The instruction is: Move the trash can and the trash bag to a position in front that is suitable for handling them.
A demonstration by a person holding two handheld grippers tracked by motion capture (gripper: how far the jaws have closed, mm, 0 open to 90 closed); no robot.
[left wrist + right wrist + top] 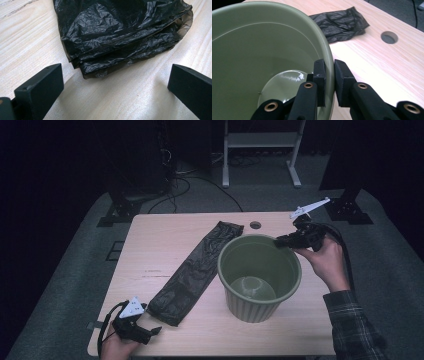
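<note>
A green ribbed bucket (252, 297) stands on the wooden table (165, 232), right of centre. My right gripper (281, 241) is shut on the bucket's rim (331, 68) at its far right side, one jaw inside the wall and one outside. A folded black plastic bag (197, 267) lies flat to the left of the bucket, running from the near left toward the far middle. My left gripper (152, 332) rests at the table's near left corner, open, its jaws wide apart just short of the black bag's near end (120, 35).
A round cable hole (255, 225) sits in the table near its far edge, behind the bucket. Beyond the table are dark stands, cables on the floor and a white frame (260, 142). Bare wood lies along the table's left side and near edge.
</note>
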